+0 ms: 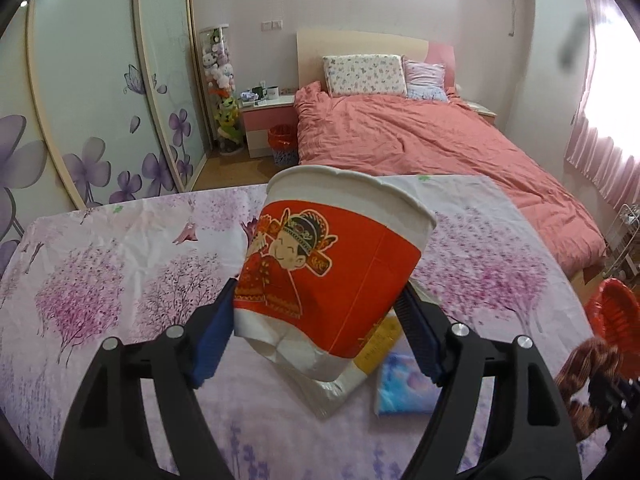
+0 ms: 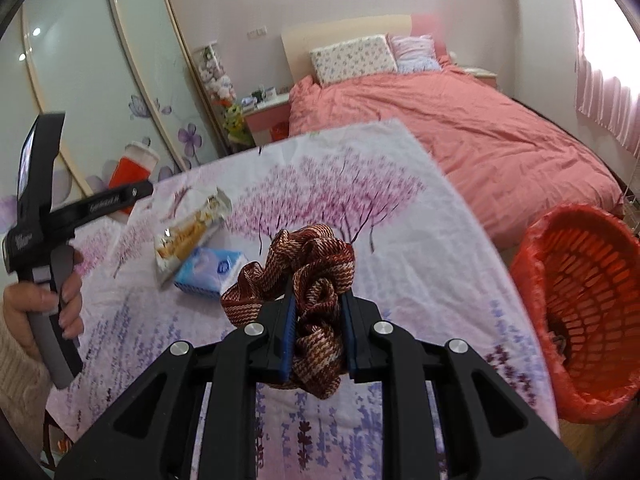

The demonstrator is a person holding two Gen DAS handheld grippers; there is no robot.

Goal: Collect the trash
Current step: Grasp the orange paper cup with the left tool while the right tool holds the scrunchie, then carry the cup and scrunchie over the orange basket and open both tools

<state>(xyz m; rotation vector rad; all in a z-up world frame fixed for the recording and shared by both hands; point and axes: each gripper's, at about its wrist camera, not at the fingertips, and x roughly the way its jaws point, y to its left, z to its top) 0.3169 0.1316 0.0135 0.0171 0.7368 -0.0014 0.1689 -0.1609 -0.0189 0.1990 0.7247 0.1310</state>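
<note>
My left gripper (image 1: 320,332) is shut on a red and white paper cup (image 1: 336,264) with a cartoon figure, held tilted above the flowered tablecloth (image 1: 120,280). The cup also shows at the left of the right wrist view (image 2: 134,170). My right gripper (image 2: 318,336) is shut on a brown striped scrunchie (image 2: 308,280), held above the table. A red mesh trash basket (image 2: 580,304) with a red liner stands off the table's right edge; it shows in the left wrist view (image 1: 616,312) too.
A snack wrapper (image 2: 192,228) and a blue tissue pack (image 2: 212,270) lie on the table; both show under the cup in the left wrist view, the pack (image 1: 404,388) at right. A pink bed (image 1: 420,140) lies beyond. A wardrobe (image 1: 100,100) is at left.
</note>
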